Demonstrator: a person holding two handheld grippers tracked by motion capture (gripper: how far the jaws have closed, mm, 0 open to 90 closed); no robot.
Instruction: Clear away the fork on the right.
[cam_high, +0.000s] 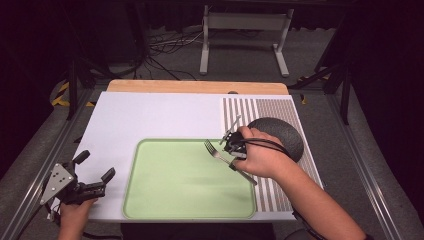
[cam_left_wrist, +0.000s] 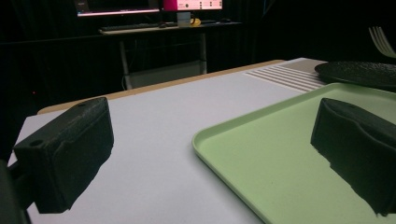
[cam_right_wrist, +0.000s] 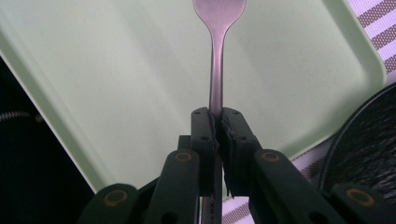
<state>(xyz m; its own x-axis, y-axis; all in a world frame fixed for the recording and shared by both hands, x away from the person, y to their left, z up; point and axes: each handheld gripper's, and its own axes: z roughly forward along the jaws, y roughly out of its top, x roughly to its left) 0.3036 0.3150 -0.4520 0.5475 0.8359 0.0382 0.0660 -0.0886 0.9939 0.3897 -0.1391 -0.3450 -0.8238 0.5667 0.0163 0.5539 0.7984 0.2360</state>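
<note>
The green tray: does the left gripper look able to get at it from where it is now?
Probably yes. The left gripper is open, holds nothing, and sits just beside the near left corner of the green tray. Nothing lies between them. The right gripper holds the fork over the tray's far right part, away from that corner.

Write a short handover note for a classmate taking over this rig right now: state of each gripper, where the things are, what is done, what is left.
Right gripper: shut on the handle of the silver metal fork, held above the right part of the pale green plastic tray, tines pointing away from the hand.
Left gripper: open, holding nothing, at the table's near left corner, beside the tray.
Dark round plate: on the striped mat, right of the tray.
Done: fork gripped and lifted.
Left: probably setting the fork down, then releasing.
</note>
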